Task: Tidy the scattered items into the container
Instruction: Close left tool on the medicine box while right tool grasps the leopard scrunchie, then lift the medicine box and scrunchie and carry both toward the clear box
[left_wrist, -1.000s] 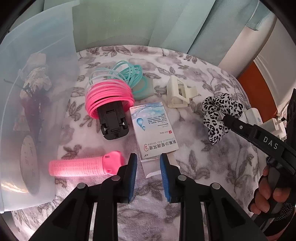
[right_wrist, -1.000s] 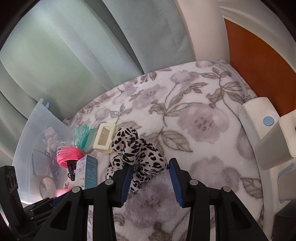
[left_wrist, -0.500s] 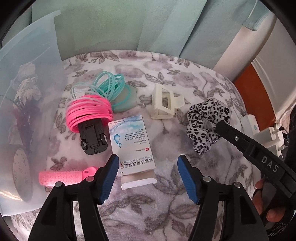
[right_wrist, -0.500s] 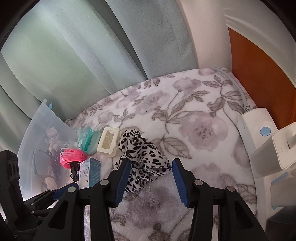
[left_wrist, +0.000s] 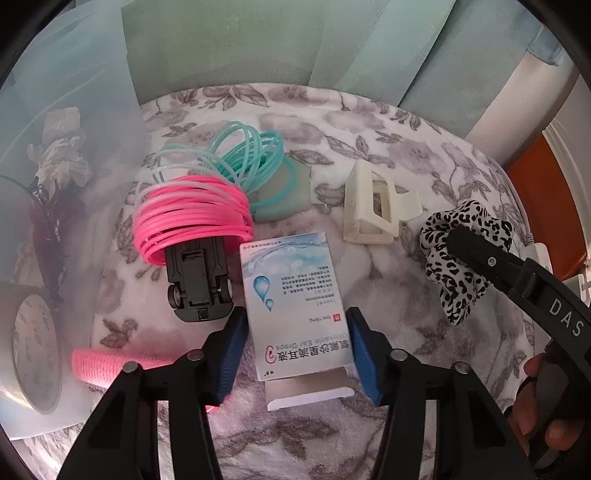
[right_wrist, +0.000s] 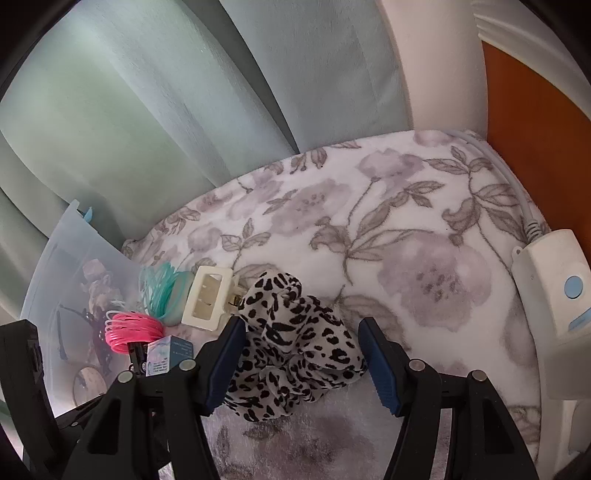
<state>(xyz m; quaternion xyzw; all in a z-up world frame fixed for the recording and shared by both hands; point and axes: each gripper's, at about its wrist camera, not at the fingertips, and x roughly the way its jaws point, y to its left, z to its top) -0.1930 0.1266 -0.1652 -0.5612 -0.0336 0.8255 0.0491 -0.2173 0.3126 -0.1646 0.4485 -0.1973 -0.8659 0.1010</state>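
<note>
Straddling the box (left_wrist: 295, 306) with its fingers apart, the left gripper (left_wrist: 295, 350) may crush the thin carton if it closes hard, while the right gripper (right_wrist: 301, 360), also spread, flanks the scrunchie (right_wrist: 291, 350), both far from the bin (left_wrist: 70, 110).

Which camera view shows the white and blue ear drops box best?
The left wrist view: the white and blue cardboard ear drops box lies face up, its print readable, between the open left claw fingers. The right wrist view shows only a small corner.
</note>
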